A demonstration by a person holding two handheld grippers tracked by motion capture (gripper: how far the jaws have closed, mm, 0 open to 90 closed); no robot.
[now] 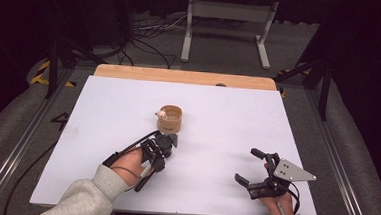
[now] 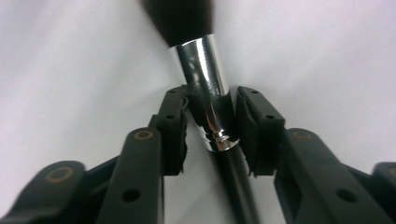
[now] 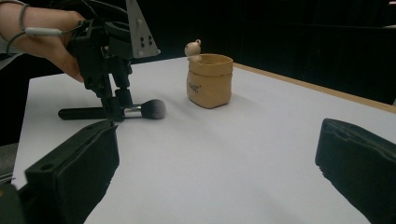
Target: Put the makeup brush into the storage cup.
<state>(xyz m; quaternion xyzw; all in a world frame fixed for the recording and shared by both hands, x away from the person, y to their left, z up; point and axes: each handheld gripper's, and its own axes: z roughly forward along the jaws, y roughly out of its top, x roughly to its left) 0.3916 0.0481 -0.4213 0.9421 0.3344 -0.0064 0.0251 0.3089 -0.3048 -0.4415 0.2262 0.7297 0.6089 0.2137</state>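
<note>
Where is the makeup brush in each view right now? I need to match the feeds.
High view: makeup brush left of centre, under the left gripper.
Left gripper view: its silver ferrule at centre, clamped between the jaws.
Right gripper view: left of centre, lying on the table.
Shared landmark: the tan pouch.

One brush point(image 3: 135, 111), one pouch point(image 1: 170, 118)

Left gripper point(image 3: 116, 109) clamping makeup brush point(image 3: 135, 111) on white table point(image 3: 224, 154), tan pouch point(image 3: 209, 80) beside
</note>
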